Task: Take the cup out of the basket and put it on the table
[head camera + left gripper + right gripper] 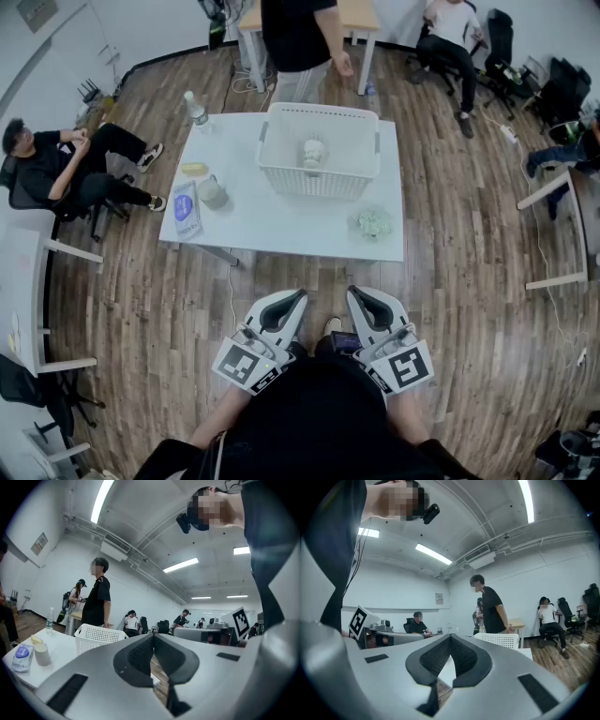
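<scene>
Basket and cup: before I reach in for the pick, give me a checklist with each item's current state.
1. Cup inside the basket: ok.
2. Cup's orientation, upright or on its side: cannot tell.
3. Left gripper and right gripper opened for a grasp: not ok, both have their jaws together with nothing between them.
4. Grippers over the table: not ok, both are held short of its near edge.
5. Bare table space in front of the basket for setting the cup down: ok.
6. Standing person clear of the basket: cannot tell, a hand hangs near its far side.
</scene>
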`<state>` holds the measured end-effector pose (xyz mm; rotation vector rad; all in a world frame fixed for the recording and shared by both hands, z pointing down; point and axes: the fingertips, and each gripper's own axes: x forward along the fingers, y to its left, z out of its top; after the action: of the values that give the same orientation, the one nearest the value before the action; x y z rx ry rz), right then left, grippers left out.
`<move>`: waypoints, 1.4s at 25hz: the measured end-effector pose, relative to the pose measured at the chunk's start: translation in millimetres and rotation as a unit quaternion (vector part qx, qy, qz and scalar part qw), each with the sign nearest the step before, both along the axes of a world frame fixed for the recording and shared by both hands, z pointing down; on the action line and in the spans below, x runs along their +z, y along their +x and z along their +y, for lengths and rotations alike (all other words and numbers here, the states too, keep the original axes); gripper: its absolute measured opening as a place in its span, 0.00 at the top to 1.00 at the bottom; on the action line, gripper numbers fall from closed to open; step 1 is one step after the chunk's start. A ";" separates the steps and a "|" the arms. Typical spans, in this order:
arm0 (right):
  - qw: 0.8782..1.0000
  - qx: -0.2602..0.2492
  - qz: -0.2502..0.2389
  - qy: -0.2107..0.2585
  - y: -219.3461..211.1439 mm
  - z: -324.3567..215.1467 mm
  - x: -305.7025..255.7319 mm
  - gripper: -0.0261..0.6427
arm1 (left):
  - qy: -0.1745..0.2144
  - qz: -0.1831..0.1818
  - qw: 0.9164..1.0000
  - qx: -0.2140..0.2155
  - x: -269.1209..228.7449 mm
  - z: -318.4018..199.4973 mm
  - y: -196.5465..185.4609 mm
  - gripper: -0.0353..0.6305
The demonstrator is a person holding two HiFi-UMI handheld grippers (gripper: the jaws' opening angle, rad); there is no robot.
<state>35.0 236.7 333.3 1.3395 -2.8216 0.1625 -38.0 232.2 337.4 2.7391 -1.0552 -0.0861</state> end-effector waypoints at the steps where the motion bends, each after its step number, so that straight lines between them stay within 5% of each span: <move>1: 1.000 0.000 0.001 0.000 0.4 -1.2 -0.5 0.92 | 0.000 -0.001 1.000 -0.001 0.2 -1.1 -0.7 0.93; 19: 1.000 0.004 -0.021 -0.011 16.5 -7.9 1.4 0.92 | 0.011 -0.023 1.000 -0.003 -2.4 -7.5 13.8 0.93; 35: 0.999 -0.037 -0.022 -0.019 69.6 -10.1 16.0 0.92 | -0.007 -0.030 0.999 -0.040 5.2 -1.2 71.8 0.93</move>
<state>104.6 226.6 349.3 1.2379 -2.8825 0.2473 33.7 231.0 342.6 2.7032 -1.1770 -0.0087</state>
